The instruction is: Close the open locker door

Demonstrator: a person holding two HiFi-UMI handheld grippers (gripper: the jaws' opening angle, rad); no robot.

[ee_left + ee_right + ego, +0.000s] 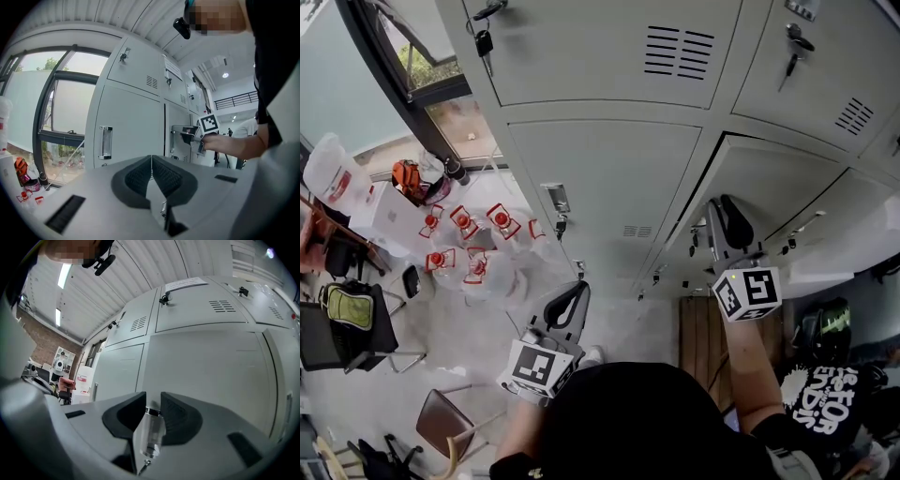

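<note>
Grey lockers fill the head view. One lower locker door (773, 187) stands ajar at the right. My right gripper (724, 217) reaches up to this door and is shut on its clear handle (150, 428), which sits upright between the black pads (176, 414). The door's flat grey face (211, 371) is close in front. In the left gripper view the right gripper (194, 135) shows at the door's edge (174, 143). My left gripper (574, 298) hangs lower, away from the lockers, shut with nothing in it (151, 164).
The closed locker (600, 187) to the left has a clear handle (556, 199). Keys hang from upper locks (483, 42) (794, 42). Several red-capped water jugs (464, 239) stand on the floor by the window (427, 80). A brown chair (445, 422) and a green backpack (347, 305) lie lower left.
</note>
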